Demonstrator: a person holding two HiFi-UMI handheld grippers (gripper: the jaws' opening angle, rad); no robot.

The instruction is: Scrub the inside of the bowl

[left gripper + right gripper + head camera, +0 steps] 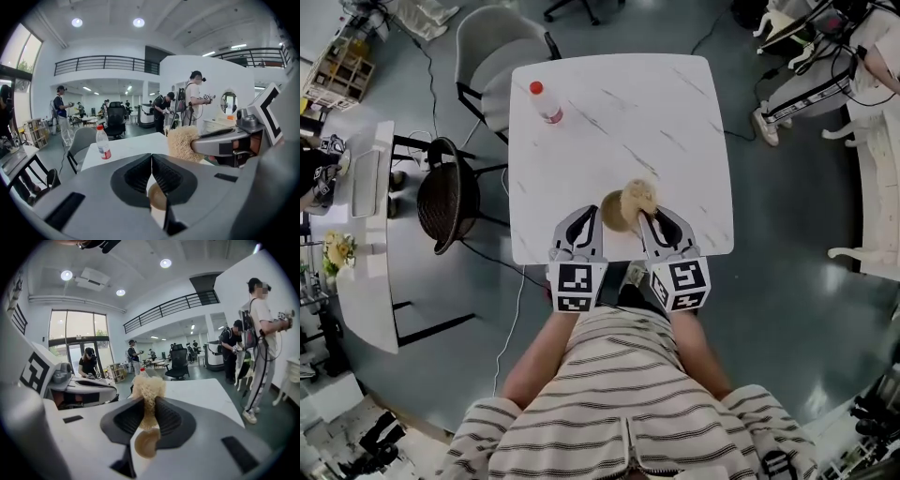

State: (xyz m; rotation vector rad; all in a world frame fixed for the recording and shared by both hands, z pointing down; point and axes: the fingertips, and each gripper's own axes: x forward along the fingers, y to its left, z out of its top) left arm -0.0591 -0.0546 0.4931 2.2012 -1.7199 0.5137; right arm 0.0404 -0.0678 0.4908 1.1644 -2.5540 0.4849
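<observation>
A small tan bowl (614, 214) stands near the front edge of the white marble table (619, 112). My right gripper (649, 217) is shut on a pale fibrous scrubber (639, 197), which hangs over the bowl's right side. In the right gripper view the scrubber (147, 387) bulges out past the jaws of the right gripper (149, 401), and the bowl (146, 444) shows below them. My left gripper (592, 220) sits at the bowl's left edge. Its pads meet at the left gripper (151, 161) with nothing visible between them, and the bowl (157, 198) shows beneath.
A clear bottle with a red cap (547, 103) stands at the table's far left. A grey chair (492, 56) and a dark wicker chair (448, 197) stand off the left side. Several people stand across the room (194, 98).
</observation>
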